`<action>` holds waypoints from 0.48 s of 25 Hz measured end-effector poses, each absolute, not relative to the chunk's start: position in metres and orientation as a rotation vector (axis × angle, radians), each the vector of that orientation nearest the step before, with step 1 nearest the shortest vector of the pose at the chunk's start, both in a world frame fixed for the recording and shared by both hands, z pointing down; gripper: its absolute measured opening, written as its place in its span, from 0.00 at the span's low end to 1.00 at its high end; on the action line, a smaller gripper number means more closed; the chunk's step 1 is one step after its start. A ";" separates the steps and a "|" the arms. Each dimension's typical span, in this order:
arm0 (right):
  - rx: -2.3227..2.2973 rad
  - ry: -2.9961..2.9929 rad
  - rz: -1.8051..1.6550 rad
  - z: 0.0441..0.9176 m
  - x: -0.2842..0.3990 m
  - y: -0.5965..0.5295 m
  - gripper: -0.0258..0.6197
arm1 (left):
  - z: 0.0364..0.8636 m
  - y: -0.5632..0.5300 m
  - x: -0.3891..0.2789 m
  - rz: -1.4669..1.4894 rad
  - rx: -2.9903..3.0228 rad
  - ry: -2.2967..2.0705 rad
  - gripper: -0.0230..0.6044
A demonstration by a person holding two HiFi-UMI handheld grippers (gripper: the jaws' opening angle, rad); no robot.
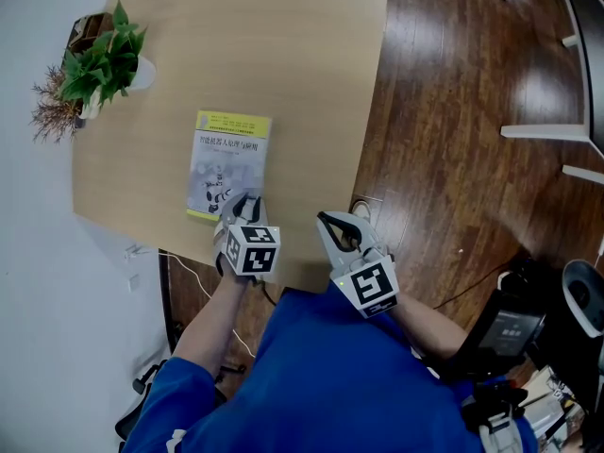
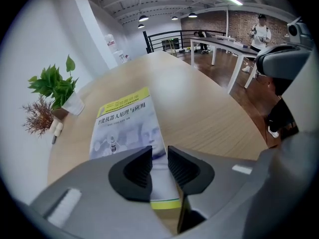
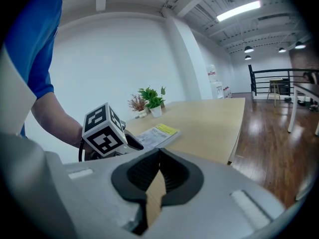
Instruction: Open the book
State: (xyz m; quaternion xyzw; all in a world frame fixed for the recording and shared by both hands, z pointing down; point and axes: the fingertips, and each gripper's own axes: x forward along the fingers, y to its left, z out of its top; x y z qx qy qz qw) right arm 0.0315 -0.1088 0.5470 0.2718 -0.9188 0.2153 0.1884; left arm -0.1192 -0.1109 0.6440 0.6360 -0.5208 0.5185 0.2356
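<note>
Left gripper view: left gripper (image 2: 159,171) jaws released, book (image 2: 127,123) corner seemingly just beneath them.

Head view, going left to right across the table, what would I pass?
dried reddish sprigs → green potted plant → book → right hand-held gripper

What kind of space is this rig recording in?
Probably an open-plan office or studio loft: a long wooden table with a book and potted plant, dark plank floor, more desks beyond, an exposed ceiling with strip lights, and a brick wall.
</note>
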 end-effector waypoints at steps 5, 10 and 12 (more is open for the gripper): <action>0.769 -2.589 0.610 0.546 0.032 -0.109 0.04 | 0.646 -0.110 -0.120 1.453 1.736 -1.426 0.21; 0.775 -2.587 0.597 0.546 0.033 -0.111 0.04 | 0.642 -0.111 -0.123 1.414 1.720 -1.453 0.20; 0.778 -2.588 0.585 0.546 0.034 -0.112 0.04 | 0.639 -0.111 -0.125 1.396 1.718 -1.467 0.19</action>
